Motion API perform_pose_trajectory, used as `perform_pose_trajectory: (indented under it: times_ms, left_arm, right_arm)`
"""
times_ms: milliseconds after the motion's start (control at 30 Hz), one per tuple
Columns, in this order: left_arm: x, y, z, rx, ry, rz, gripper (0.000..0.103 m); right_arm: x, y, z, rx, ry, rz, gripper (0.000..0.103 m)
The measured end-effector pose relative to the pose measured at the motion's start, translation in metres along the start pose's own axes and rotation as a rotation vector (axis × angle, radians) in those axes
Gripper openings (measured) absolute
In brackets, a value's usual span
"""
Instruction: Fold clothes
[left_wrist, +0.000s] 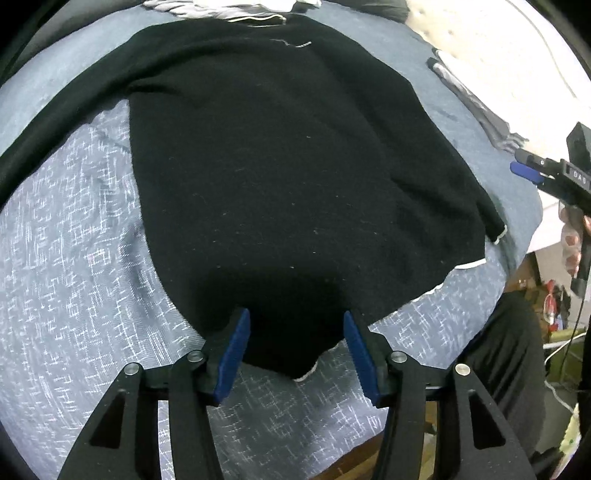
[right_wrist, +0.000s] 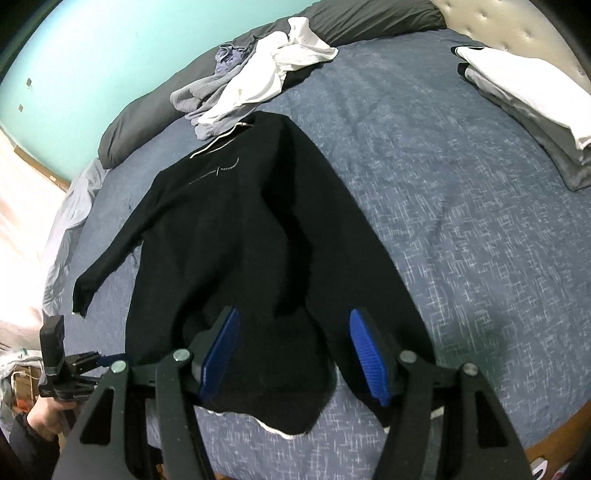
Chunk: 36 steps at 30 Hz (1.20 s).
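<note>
Black sweater (right_wrist: 240, 236) lies flat on the blue bedspread (right_wrist: 461, 229), collar toward the pile of unfolded clothes (right_wrist: 255, 77), hem at the near bed edge. One sleeve is folded in over the body; the other lies out on the spread. Left gripper (left_wrist: 297, 350): jaws apart, nothing gripped, above a hem corner. Right gripper (right_wrist: 293, 354): jaws apart, nothing gripped, over the hem. Folded stack (right_wrist: 524, 107) sits well apart; open bedspread between it and the sweater.

You have bare bed (right_wrist: 461, 229) right of the black sweater (right_wrist: 236, 236); beyond its collar lies a heap of clothes (right_wrist: 255, 77), far right a folded stack (right_wrist: 528, 107).
</note>
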<state>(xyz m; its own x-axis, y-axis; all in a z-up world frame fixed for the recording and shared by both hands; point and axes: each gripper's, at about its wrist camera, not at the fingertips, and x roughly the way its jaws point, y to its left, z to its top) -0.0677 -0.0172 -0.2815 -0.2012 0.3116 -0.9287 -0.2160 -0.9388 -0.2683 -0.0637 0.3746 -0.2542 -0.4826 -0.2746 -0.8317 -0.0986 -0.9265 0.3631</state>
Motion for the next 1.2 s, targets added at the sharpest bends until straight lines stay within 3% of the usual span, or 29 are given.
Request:
perform_pose_trajectory:
  times_ms: [100,167,200,233,767,867,1067,1200]
  left_arm:
    - [0.007,-0.004,0.000,0.035,0.009,0.020,0.055]
    - [0.010,-0.004,0.001,0.049,0.012,0.024,0.035]
    - [0.010,-0.004,0.000,0.052,0.013,0.023,0.016]
    - [0.009,-0.003,0.000,0.055,0.011,0.022,0.007]
    - [-0.077,0.028,-0.010,0.017,-0.173,0.012,0.003]
    - [-0.100,0.058,-0.021,-0.036,-0.193,0.034,0.003]
    - [-0.091,0.096,-0.032,-0.139,-0.166,0.048,0.003]
    - [-0.082,0.097,-0.036,-0.142,-0.154,0.041,0.003]
  right_arm:
    - [-0.001,0.002,-0.002,0.003,0.003,0.012,0.064]
    - [-0.002,0.003,-0.004,0.004,0.005,0.019,0.064]
    - [-0.002,0.004,-0.005,0.003,0.007,0.018,0.064]
    - [-0.002,0.004,-0.006,0.001,0.009,0.015,0.064]
    - [-0.001,0.001,-0.010,0.007,0.024,0.000,0.064]
    - [0.001,0.000,-0.009,0.014,0.026,-0.002,0.064]
    - [0.020,0.002,-0.010,0.020,0.070,-0.013,0.064]
    - [0.039,0.011,-0.014,-0.001,0.120,-0.009,0.064]
